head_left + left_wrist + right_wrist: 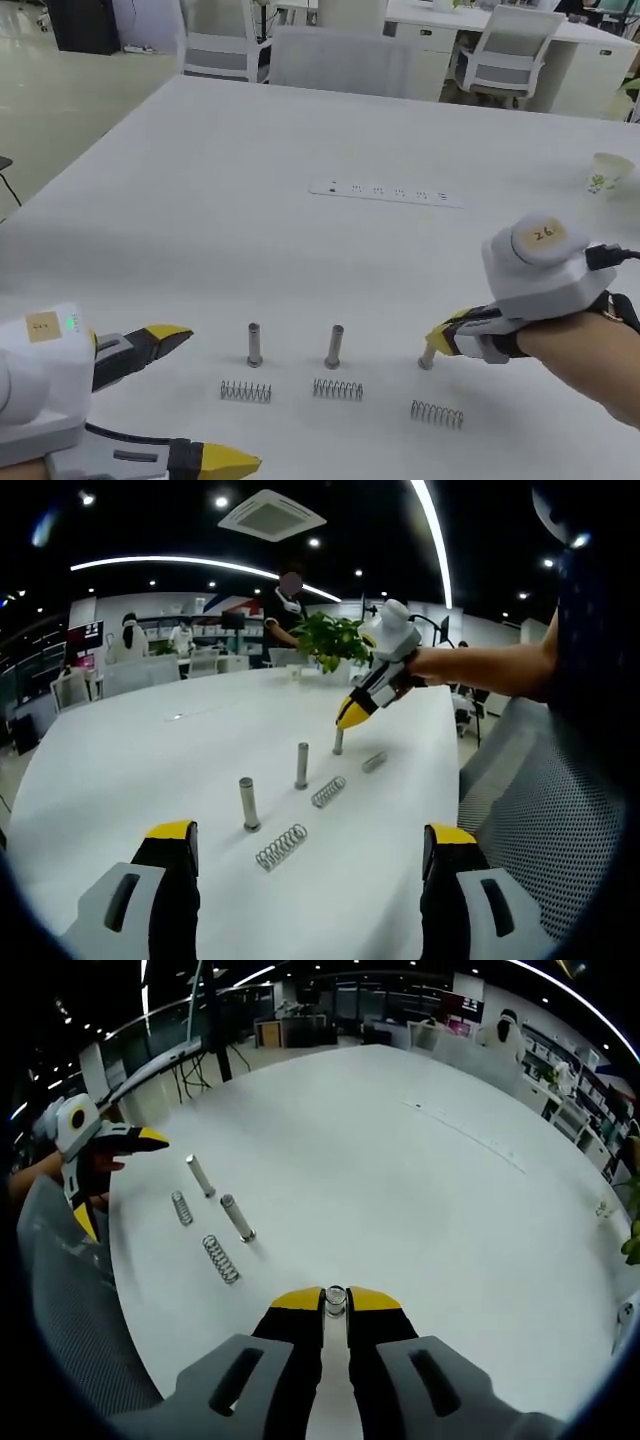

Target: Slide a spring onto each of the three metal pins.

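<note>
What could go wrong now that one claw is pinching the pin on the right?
1. The right claw is shut on the top of the rightmost pin; a sideways tug might tip it or drag it across the table.
2. That pin's spring lies just in front of it, so a careless move of the hand could knock it away.

Loads of bare table (250, 200) out back, nothing there but a power strip (385, 192) and a paper cup (608, 172) way off right. Up front it's tighter: the left pin (254, 345) and middle pin (334, 346) stand apart with a gap between, springs (338, 389) lie just in front, and the right gripper (435, 345) clamped on the right pin (424, 362) blocks that side.
</note>
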A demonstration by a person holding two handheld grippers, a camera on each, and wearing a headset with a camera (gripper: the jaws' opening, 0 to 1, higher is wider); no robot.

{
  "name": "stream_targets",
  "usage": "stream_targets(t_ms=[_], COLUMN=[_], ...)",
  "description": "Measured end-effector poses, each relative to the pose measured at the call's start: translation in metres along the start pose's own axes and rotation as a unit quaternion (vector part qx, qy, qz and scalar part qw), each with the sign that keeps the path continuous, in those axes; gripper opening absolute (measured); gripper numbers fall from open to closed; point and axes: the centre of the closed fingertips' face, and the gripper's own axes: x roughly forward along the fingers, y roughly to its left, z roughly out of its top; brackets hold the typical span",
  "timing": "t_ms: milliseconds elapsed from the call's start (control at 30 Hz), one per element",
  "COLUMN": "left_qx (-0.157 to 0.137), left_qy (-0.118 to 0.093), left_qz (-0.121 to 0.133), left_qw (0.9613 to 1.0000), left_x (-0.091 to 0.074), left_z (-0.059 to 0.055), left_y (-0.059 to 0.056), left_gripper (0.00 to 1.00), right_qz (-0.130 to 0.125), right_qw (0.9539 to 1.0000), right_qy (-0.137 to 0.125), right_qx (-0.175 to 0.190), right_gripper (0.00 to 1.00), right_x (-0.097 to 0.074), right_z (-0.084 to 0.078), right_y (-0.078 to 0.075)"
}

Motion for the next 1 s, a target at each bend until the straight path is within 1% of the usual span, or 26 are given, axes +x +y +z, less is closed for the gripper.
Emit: stream_targets(t_ms=[300,433,667,800,1000], left_qx=[0.001,0.0,0.0,0.001,0.0], left_qy=[0.001,0.0,0.0,0.001,0.002], left_qz=[-0.001,0.0,-0.001,-0.001,-0.002], left_qw=[1.0,1.0,1.0,1.0,1.0], left_x=[0.0,0.0,0.001,0.001,0.001], left_z=[0.001,0.001,0.001,0.001,0.0], left_y=[-0.001,0.0,-0.001,0.0,-0.001], left_gripper=[0.9,0.9,0.9,0.9,0.9], right_qz=[0.003,0.005,0.004,0.001,-0.002], right_qw=[1.0,0.9999,0.9999,0.9998,0.9997], right_qy=[-0.001,-0.002,-0.006,-0.009,-0.01], right_qx=[-0.006,-0.012,-0.015,-0.016,-0.02], right_gripper=[0.1,0.15,0.19,0.21,0.21], right_x=[-0.001,0.0,-0.002,-0.005,-0.012], right_z=[0.0,-0.001,-0.001,-0.001,-0.005], right_y=[0.003,0.003,0.001,0.002,0.002])
